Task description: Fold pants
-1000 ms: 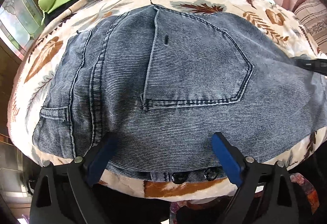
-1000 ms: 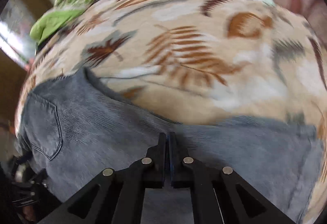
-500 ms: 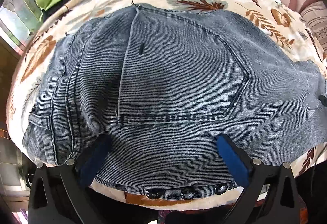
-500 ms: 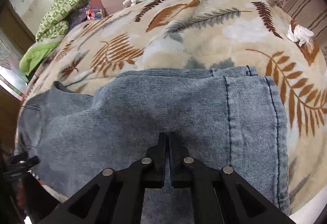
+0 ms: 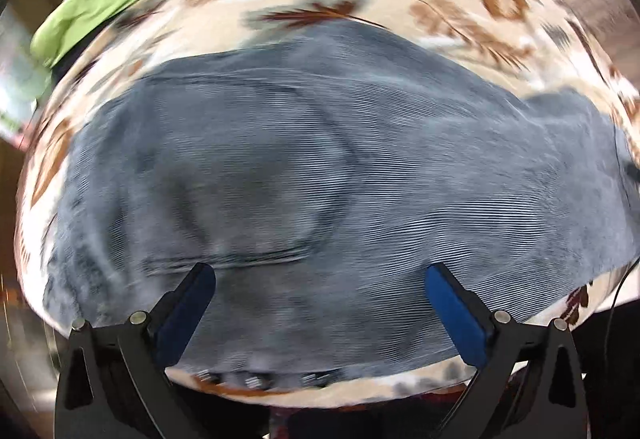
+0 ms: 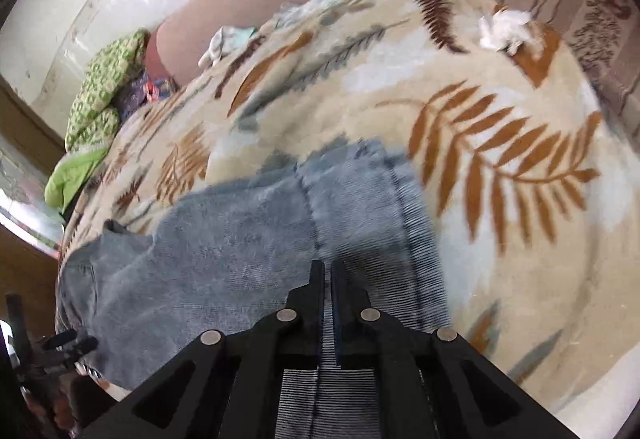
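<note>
The pants (image 5: 320, 179), grey-blue denim, lie spread on a bed covered by a leaf-print blanket (image 5: 460, 11). The left gripper (image 5: 320, 279) hangs over the waist end with its 2 blue pads (image 5: 452, 311) wide apart and nothing between them. The right gripper (image 6: 328, 271) has its jaws nearly closed, pinching denim near the leg hem toward 12 o'clock. A green quilt (image 6: 100, 99) is bunched at 10 o'clock and a white glove (image 6: 504, 27) lies at 1 o'clock.
</note>
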Demonstrator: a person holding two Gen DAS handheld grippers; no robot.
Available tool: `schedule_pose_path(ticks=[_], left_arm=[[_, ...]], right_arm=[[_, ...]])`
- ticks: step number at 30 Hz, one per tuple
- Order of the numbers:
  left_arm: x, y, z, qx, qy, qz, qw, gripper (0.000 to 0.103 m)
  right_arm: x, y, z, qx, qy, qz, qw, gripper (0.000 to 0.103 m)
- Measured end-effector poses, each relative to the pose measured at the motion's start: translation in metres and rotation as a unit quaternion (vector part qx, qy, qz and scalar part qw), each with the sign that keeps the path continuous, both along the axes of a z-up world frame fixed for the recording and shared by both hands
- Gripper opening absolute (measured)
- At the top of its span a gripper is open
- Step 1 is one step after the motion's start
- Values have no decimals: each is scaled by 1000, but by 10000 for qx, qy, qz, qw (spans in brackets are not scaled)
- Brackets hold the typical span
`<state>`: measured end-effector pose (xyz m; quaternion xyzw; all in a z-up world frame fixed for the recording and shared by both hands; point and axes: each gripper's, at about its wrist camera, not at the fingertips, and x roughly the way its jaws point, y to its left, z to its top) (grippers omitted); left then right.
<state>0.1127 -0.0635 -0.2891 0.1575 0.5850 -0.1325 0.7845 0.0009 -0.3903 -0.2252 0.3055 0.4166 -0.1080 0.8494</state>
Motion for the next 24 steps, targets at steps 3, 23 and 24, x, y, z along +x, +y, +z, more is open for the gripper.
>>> schedule_pose_path(ticks=[3, 23, 24], left_arm=[[5, -11, -13, 205, 63, -111, 9997, 103], [-31, -116, -7, 268, -139, -1188, 9925, 103], [-31, -116, -6, 291, -91, -1164, 9927, 103]], right_arm=[[-21, -20, 12, 637, -561, -199, 9962, 7], [-97, -71, -20, 2585, -804, -579, 9609, 68], [-91, -72, -25, 2603, -704, -537, 9615, 68]])
